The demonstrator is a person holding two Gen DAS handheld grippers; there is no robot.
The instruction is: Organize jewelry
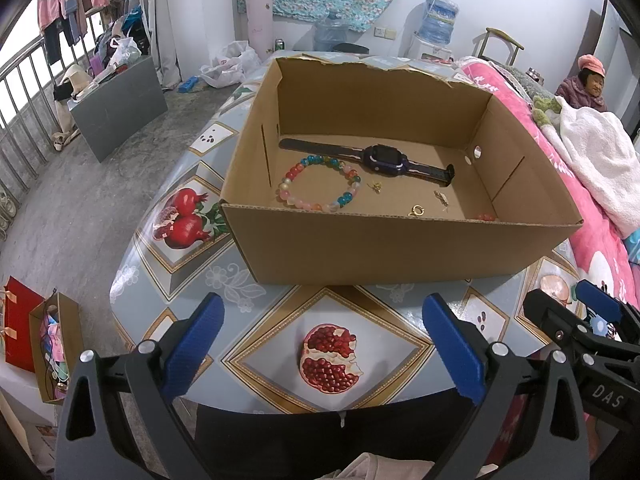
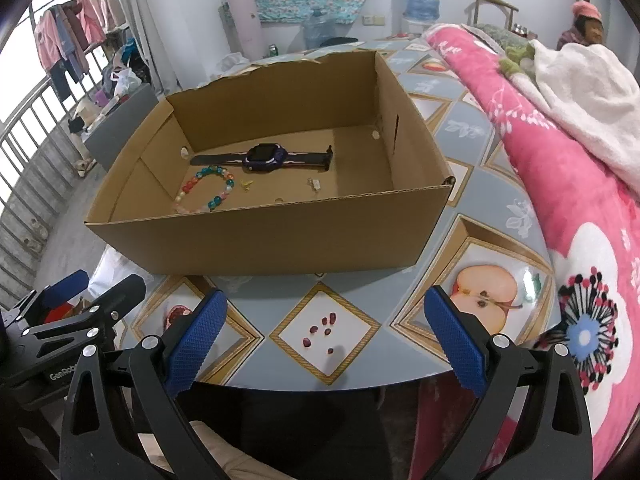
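Both grippers, left (image 1: pixel 323 344) and right (image 2: pixel 325 340), hover with jaws wide and empty before the box (image 1: pixel 400 248). Watch (image 1: pixel 384 159) and bracelet (image 1: pixel 320 188) lie inside; any reach should clear the near wall.

My left camera sits low at the near edge of the desk (image 1: pixel 192 280), looking forward between my left tongs (image 1: pixel 324 346) into the box (image 1: pixel 400 244) from close by. My right camera looks the same way past my right tongs (image 2: pixel 326 346), set further right. Both share the box, the desk and the far wall, and each catches the other tongs at its edge.
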